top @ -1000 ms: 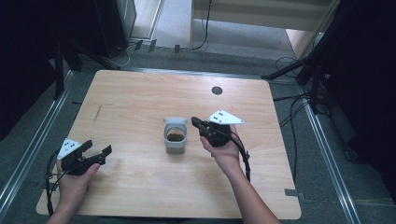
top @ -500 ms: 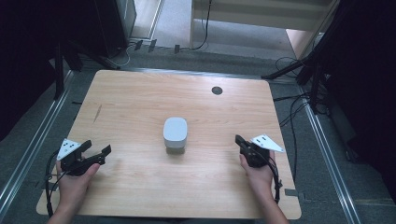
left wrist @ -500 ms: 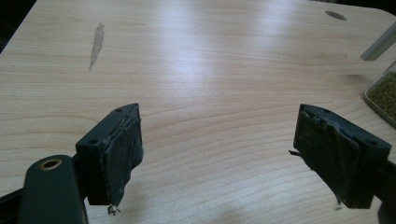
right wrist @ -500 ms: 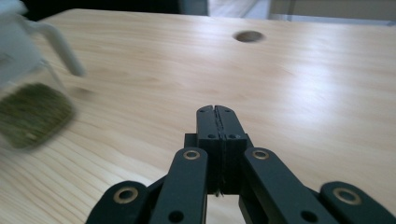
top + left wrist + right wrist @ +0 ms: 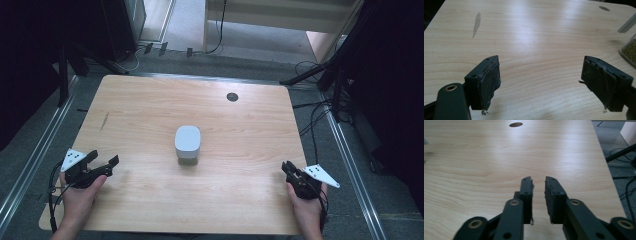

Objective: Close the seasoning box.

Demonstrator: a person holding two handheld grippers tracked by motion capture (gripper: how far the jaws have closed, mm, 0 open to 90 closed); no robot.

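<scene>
White lidded box [image 5: 188, 143] at middle of wooden table [image 5: 150, 110], standing alone. Left gripper [image 5: 102, 167] near-left of box, well apart, over table's front-left corner, jaws spread wide, nothing between. Right gripper [image 5: 290, 172] near-right of box, well apart, at table's front-right edge, jaws nearly together, narrow gap, holding nothing. Dark round hole [image 5: 232, 96] beyond box, toward far edge.
</scene>
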